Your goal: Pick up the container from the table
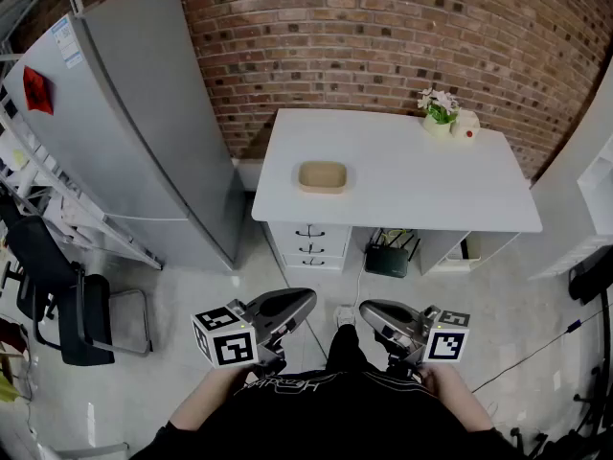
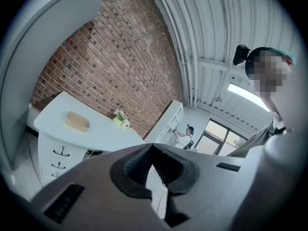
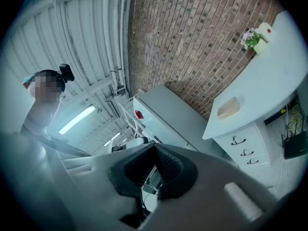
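Note:
The container (image 1: 324, 176) is a shallow tan dish lying on the left part of the white table (image 1: 412, 185). Both grippers are held low, close to the person's body and well short of the table. My left gripper (image 1: 305, 298) has its jaws together with nothing between them, and so does my right gripper (image 1: 367, 310). In the left gripper view the shut left gripper (image 2: 153, 147) points level, with the container (image 2: 78, 121) far off at the left. From the right gripper (image 3: 155, 147), also shut, the container (image 3: 228, 108) shows far away at the right.
A tall grey fridge (image 1: 144, 132) stands left of the table against the brick wall. A flower pot (image 1: 440, 113) and a small white item (image 1: 466, 125) sit at the table's far right corner. Drawers (image 1: 308, 242) and a router (image 1: 388, 257) are under it. A black chair (image 1: 67, 305) is at the left.

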The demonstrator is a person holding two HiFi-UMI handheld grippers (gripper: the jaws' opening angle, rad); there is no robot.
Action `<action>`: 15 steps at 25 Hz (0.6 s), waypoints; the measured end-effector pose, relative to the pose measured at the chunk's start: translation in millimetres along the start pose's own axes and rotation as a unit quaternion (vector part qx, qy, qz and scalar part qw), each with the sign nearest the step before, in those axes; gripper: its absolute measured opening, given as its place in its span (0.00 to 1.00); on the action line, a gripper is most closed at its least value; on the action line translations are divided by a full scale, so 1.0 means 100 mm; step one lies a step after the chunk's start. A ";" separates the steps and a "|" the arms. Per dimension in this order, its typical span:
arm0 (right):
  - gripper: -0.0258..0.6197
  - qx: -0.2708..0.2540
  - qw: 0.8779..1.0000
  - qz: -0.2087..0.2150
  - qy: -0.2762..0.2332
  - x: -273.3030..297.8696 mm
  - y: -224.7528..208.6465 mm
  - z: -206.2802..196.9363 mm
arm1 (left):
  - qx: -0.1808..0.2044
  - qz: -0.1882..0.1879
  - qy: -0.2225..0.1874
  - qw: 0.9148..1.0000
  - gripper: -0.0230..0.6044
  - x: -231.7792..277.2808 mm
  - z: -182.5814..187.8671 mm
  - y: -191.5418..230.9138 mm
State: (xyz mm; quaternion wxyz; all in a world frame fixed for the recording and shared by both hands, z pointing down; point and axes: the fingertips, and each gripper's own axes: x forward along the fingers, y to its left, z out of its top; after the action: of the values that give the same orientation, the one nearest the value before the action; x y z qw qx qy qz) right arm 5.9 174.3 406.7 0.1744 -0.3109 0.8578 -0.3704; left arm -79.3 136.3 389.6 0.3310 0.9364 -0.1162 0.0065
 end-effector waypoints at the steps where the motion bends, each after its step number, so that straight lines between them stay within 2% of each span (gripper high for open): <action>1: 0.04 -0.002 1.000 -0.001 0.001 0.02 -0.01 0.00 | 0.001 0.002 0.002 1.000 0.04 0.00 0.00 0.02; 15: 0.04 0.014 1.000 0.001 0.007 0.24 -0.31 0.18 | -0.024 0.029 0.007 0.999 0.04 0.07 0.10 0.35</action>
State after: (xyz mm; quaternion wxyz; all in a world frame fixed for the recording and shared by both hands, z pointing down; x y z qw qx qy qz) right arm 9.8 132.6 416.4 0.1727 -0.3051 0.8540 -0.3844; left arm -80.9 101.7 404.2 0.3537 0.9244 -0.1413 0.0201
